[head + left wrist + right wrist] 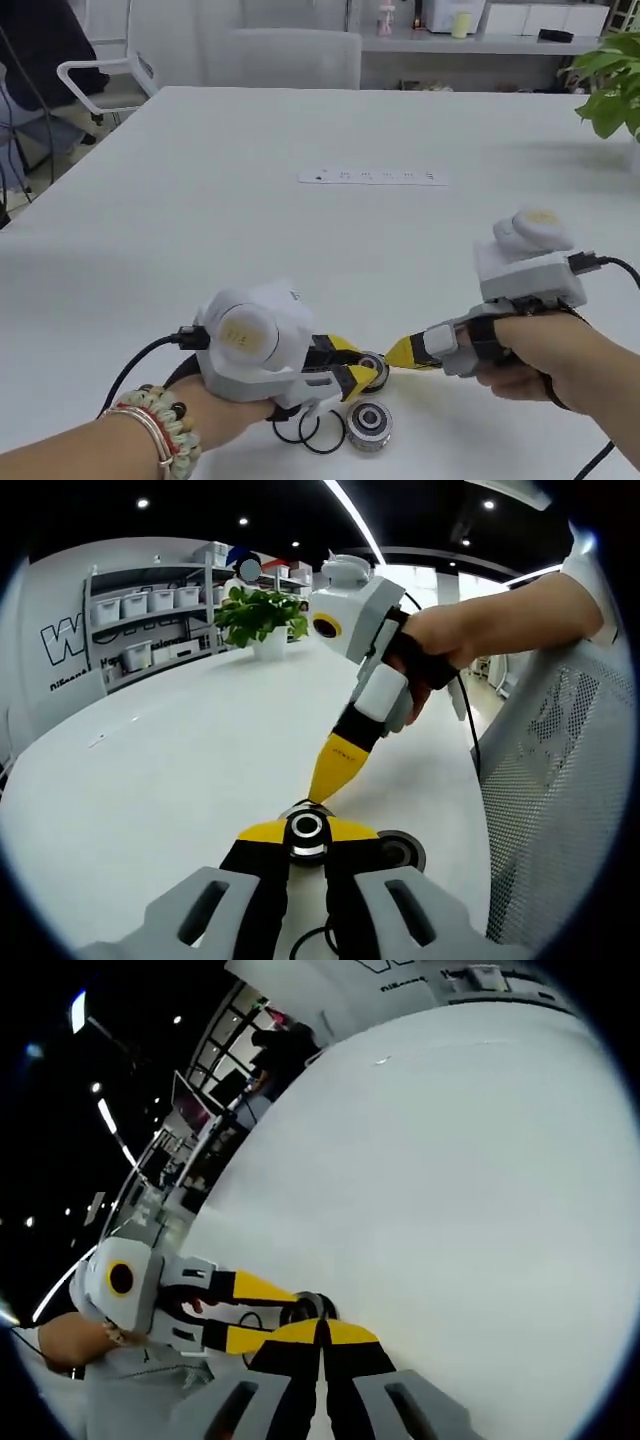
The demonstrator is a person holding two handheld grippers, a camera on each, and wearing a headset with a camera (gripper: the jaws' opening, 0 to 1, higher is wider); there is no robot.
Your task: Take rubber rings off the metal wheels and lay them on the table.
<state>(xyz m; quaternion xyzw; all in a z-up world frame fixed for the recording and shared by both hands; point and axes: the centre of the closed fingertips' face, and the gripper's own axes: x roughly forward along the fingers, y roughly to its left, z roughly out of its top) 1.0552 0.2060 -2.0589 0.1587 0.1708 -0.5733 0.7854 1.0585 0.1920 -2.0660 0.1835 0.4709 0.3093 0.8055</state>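
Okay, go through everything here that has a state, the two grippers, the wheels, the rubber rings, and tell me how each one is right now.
left gripper: shut on the held wheel.
right gripper: jaws shut, tip against the held wheel's rim.
held wheel: clamped between the left gripper's jaws.
second wheel: lying flat on the table, free.
rubber rings: two, off the wheels, loose on the table.

**Surface finishes: bench and parts**

The bench (300,230) is white, smooth and matt. Tips of the left claw (360,378) and right claw (393,355) are yellow and black plastic with a slight sheen; the housings are matt grey plastic. The held wheel (375,366) between the left claw's tips is bright polished metal. The second wheel (369,424) just beside the left claw is metal with a dark rubber band. The loose rings (308,432) are thin, black, matt rubber.
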